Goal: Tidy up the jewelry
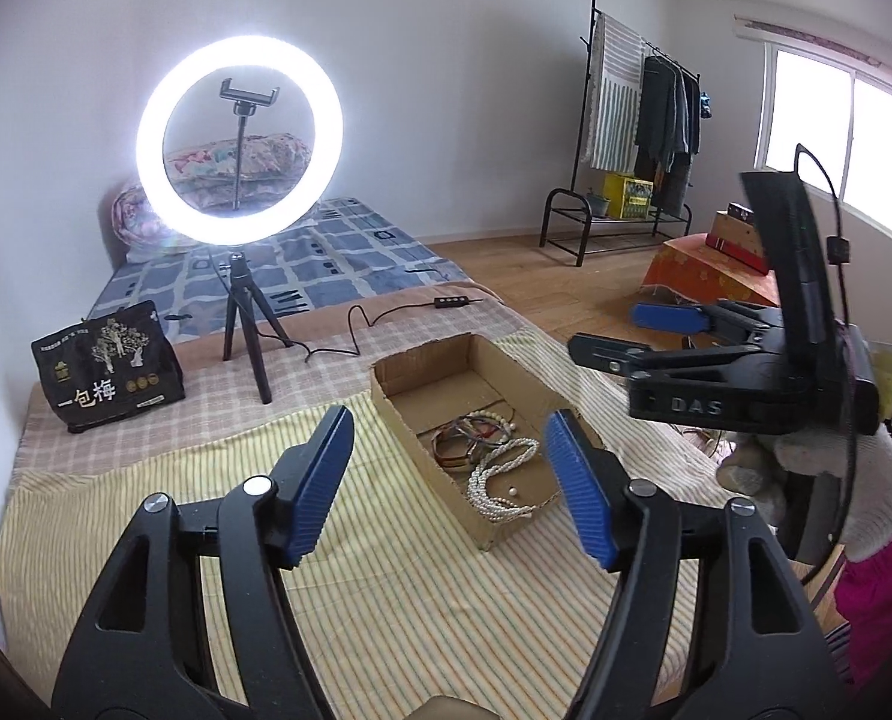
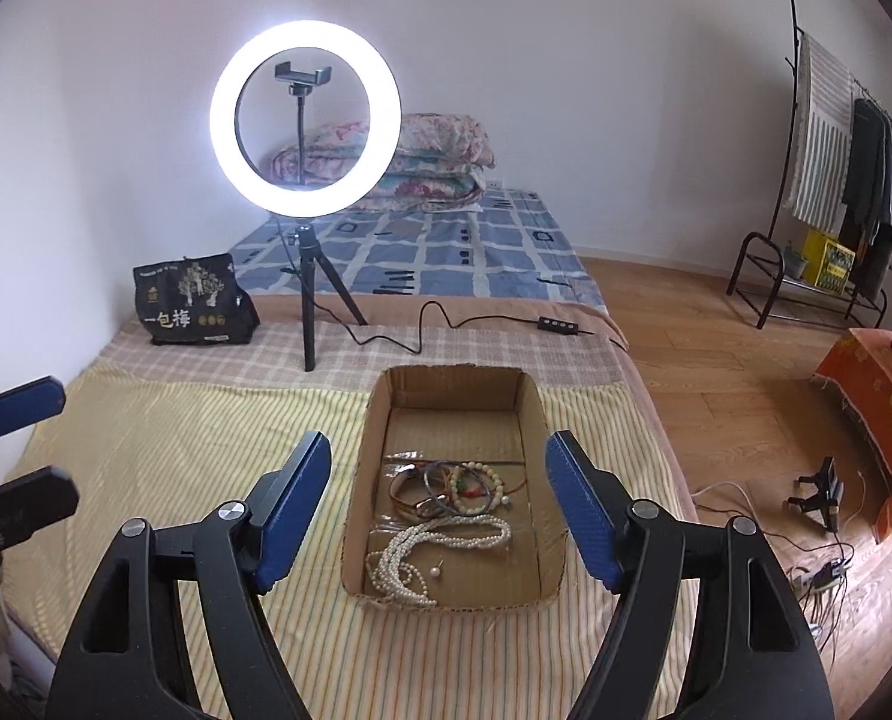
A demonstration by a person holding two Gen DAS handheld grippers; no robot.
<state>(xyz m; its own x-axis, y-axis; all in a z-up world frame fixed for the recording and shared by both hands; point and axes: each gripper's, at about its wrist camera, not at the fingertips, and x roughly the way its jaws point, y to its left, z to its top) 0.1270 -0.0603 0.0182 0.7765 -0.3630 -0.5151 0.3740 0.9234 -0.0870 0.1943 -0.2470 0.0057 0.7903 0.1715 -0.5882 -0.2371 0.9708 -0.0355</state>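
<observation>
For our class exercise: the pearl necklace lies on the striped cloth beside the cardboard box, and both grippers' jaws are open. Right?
Not quite. The right wrist view shows the pearl necklace lying inside the cardboard box, not on the striped cloth. Both grippers' jaws are open.

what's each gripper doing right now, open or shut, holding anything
Left gripper: open, holding nothing, above the striped cloth near the cardboard box.
Right gripper: open, holding nothing, jaws apart over the jewelry in the box.
</observation>
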